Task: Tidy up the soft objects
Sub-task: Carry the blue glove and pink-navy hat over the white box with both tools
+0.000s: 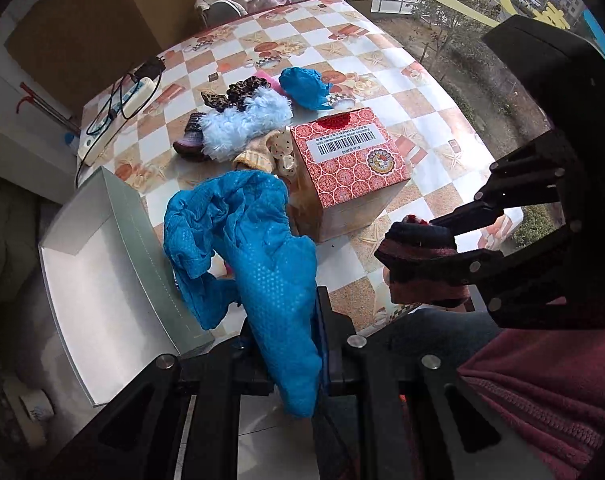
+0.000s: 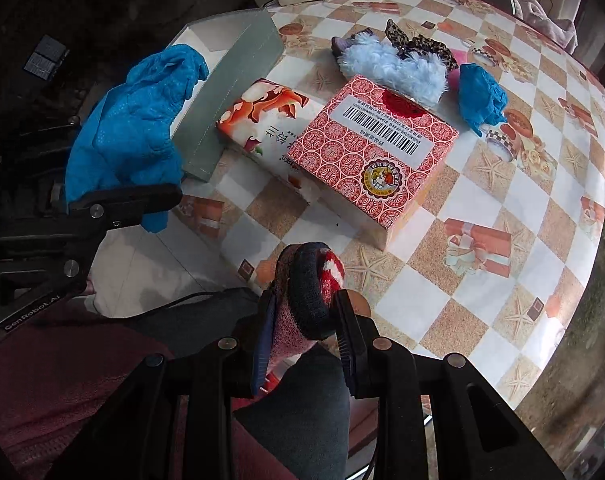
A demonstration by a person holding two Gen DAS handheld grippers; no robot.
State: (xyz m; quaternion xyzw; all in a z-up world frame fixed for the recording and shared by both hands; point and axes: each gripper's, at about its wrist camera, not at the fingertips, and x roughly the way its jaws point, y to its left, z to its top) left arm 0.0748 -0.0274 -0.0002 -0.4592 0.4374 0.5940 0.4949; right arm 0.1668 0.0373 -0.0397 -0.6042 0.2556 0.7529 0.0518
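Note:
My left gripper point(image 1: 286, 344) is shut on a blue textured cloth point(image 1: 258, 248), held beside the open white box point(image 1: 102, 280) at the table's near edge; the cloth also shows in the right wrist view point(image 2: 130, 128). My right gripper point(image 2: 306, 316) is shut on a dark red and navy knitted sock point(image 2: 306, 292), held just off the table's near edge; it also shows in the left wrist view point(image 1: 418, 256). More soft things lie past the red box: a pale blue fluffy piece point(image 1: 242, 124), a leopard-print scrunchie point(image 1: 234, 94), a second blue cloth point(image 1: 304, 88), a purple sock point(image 1: 188, 142) and cream dotted socks point(image 1: 270, 152).
A red patterned box with a barcode label point(image 2: 374, 152) stands mid-table, with a floral tissue pack point(image 2: 262, 116) beside it. A white power strip with cables point(image 1: 136, 98) lies at the far side. The checkered tablecloth point(image 2: 502, 200) covers the table. My maroon sleeve point(image 1: 542, 392) is near.

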